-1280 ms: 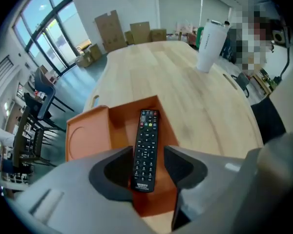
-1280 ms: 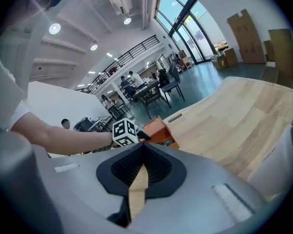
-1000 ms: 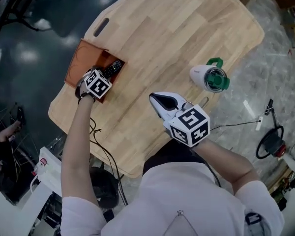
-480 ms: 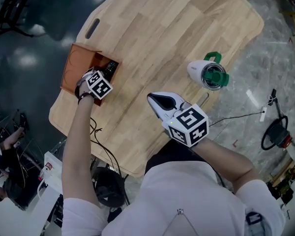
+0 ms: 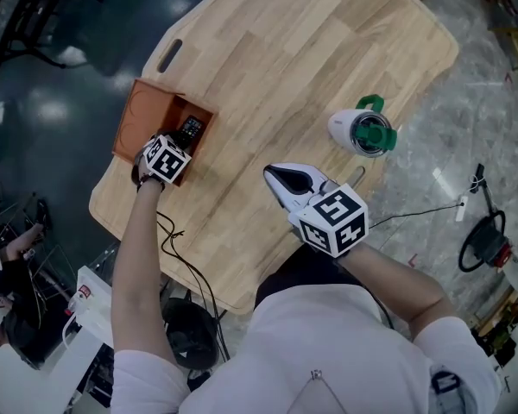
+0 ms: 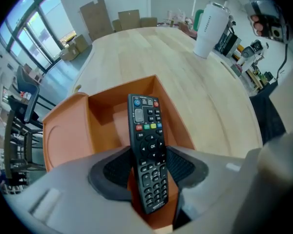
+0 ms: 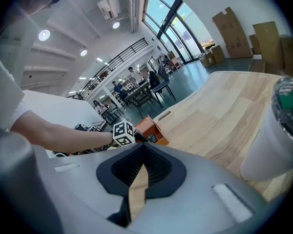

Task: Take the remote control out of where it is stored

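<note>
box: orange box (image 6: 68, 135), open, at the left edge of the table (image 5: 311, 59).
remote control (image 6: 145, 126): lying in the box's compartment.
left gripper (image 6: 149, 165): clamped on the remote's lower half.
handling: probably light, stiff, slick plastic; best held by its long side edges.
right gripper (image 7: 143, 155): jaws together, empty, above the table.

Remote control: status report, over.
Left gripper shut on remote control, not yet clear of the orange box. Right gripper shut, empty, over the table. Tumbler far off; nothing in the way.
</note>
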`<state>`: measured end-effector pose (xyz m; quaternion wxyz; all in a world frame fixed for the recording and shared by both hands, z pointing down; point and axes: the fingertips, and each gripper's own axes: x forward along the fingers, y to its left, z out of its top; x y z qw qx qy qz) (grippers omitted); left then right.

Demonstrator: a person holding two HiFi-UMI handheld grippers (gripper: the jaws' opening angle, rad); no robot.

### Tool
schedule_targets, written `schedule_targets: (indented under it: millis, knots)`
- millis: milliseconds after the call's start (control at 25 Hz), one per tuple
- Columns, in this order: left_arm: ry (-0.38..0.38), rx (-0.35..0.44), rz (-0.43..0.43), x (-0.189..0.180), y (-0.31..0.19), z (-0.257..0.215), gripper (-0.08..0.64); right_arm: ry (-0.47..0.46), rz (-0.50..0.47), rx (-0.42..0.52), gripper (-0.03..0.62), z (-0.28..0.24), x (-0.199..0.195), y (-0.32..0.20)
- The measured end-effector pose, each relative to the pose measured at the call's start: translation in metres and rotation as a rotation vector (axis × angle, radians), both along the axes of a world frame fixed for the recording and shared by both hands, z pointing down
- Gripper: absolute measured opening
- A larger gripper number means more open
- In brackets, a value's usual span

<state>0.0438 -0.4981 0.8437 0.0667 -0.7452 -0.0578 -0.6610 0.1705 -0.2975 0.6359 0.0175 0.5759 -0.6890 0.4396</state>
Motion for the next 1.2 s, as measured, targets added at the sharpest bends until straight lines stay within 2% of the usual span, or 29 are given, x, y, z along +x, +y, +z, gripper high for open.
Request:
schedule_targets:
  millis: [160, 280, 600, 880, 1040, 1200]
  knots:
    - [0.091, -0.011, -0.096, -0.004, -0.004, -0.027, 0.219, 0.010, -0.002, 0.012, 0.028, -0.006, -0.001, -0.001]
    - [0.180, -0.020, -0.202, -0.009, -0.007, -0.060, 0.219, 0.025, -0.011, 0.030, 0.028, -0.018, -0.003, -0.003]
    - [0.505, 0.004, -0.469, -0.035, -0.007, -0.175, 0.219, 0.081, -0.076, 0.117, 0.028, -0.067, -0.021, -0.018]
    - [0.813, 0.045, -0.694, -0.095, 0.036, -0.282, 0.218, 0.119, -0.171, 0.212, 0.028, -0.118, -0.056, -0.040]
    - [0.937, 0.095, -0.806, -0.139, 0.072, -0.330, 0.218, 0.130, -0.231, 0.282, 0.028, -0.149, -0.084, -0.054]
    - [1.036, 0.125, -0.875, -0.177, 0.111, -0.364, 0.218, 0.139, -0.284, 0.312, 0.028, -0.168, -0.118, -0.058]
